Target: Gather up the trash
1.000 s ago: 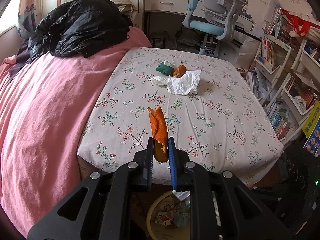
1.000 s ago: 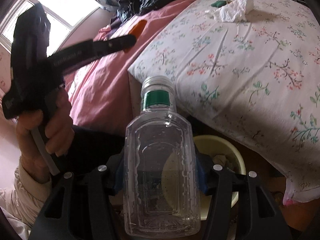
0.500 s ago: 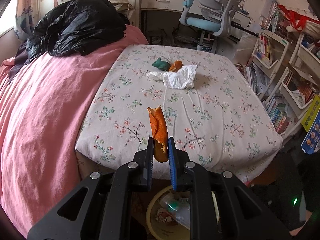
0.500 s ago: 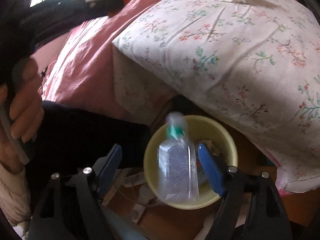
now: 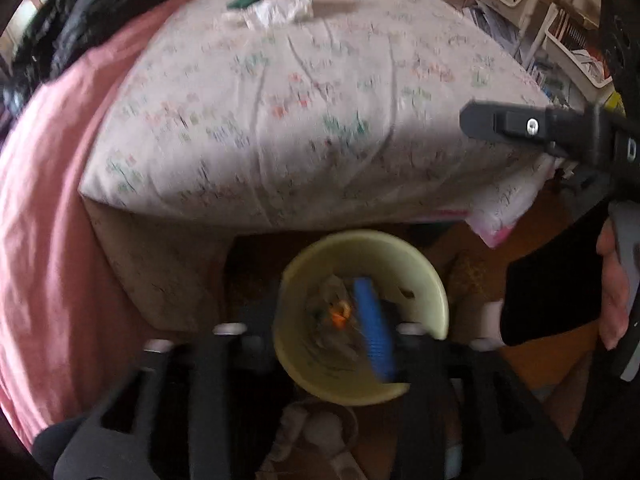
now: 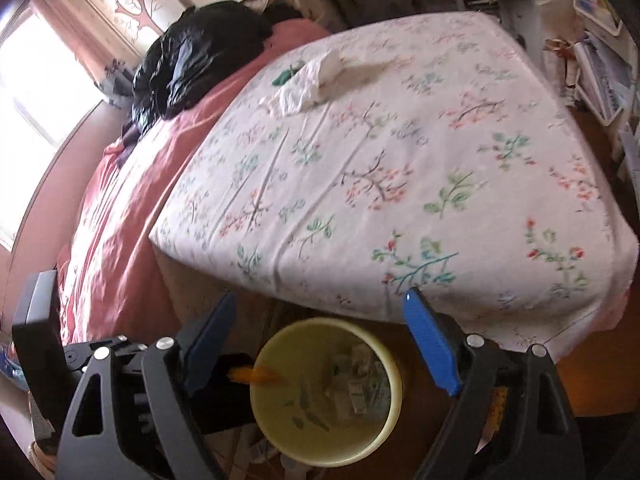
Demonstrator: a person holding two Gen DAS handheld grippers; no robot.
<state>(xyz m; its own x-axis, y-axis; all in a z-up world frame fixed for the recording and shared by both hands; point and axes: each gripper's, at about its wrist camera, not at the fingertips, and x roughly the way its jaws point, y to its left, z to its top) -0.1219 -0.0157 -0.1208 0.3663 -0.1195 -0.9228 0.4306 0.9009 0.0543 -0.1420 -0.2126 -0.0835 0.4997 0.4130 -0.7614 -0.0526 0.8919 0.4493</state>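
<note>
My left gripper (image 5: 316,328) points down into the yellow bin (image 5: 432,280), badly blurred. Its jaws are opening, and only one blue pad (image 5: 372,328) shows clearly. The orange peel (image 5: 340,314) is loose between the jaws, over the trash in the bin. In the right wrist view the peel (image 6: 256,376) streaks across the bin's rim (image 6: 276,340). My right gripper (image 6: 320,298) hangs above the bin with its jaws still opening and nothing between them. A crumpled white tissue (image 6: 308,84) and a green scrap (image 6: 286,76) lie far back on the floral sheet.
The bin stands on the floor against the foot of the bed (image 6: 400,200). A pink blanket (image 6: 132,184) covers the bed's left side, with a black bag (image 6: 192,64) on it. Bookshelves (image 5: 560,20) line the right. A hand (image 5: 612,280) holds the right gripper.
The left gripper swung down from the bed to over the bin and let go of the orange peel. The right gripper released the clear bottle into the bin, opened wider and tilted up.
</note>
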